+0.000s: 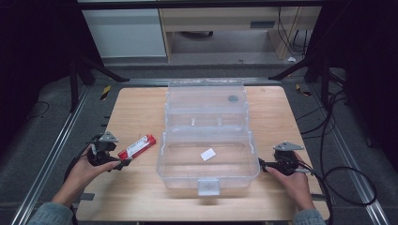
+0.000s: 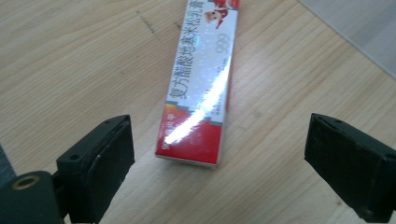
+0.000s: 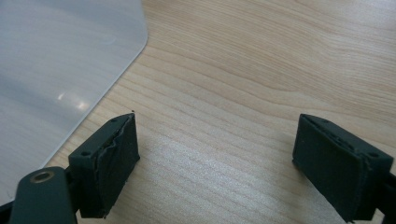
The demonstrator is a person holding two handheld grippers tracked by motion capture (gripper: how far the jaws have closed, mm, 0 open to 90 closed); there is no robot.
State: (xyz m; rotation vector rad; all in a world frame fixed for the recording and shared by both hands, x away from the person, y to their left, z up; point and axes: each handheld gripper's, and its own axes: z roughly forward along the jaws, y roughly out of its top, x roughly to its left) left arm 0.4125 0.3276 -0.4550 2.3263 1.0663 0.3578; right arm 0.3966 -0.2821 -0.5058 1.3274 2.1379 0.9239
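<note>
Wooden table fills mid frame in the high view. Centre: clear plastic storage box, lid tipped open toward the top of frame, front latch at the bottom edge. Small white card lies inside the lower tray; a dark round spot sits upper right on the lid, can't tell what it is.

Left of the box, apart from it: red-and-white ointment carton, lying flat and angled, printed with Chinese text. In the left gripper view the carton sits on bare wood between and just ahead of the jaws, not touched.

Left gripper, lower left: jaws spread wide, holding nothing, aimed at the carton's near end. Right gripper, lower right beside the box corner: jaws wide apart, empty, over bare wood.

Likely step: approach to pick the carton, probably to go in the box. Next move calls for advancing the left gripper so the jaws straddle the carton's narrow width, then closing.
</note>
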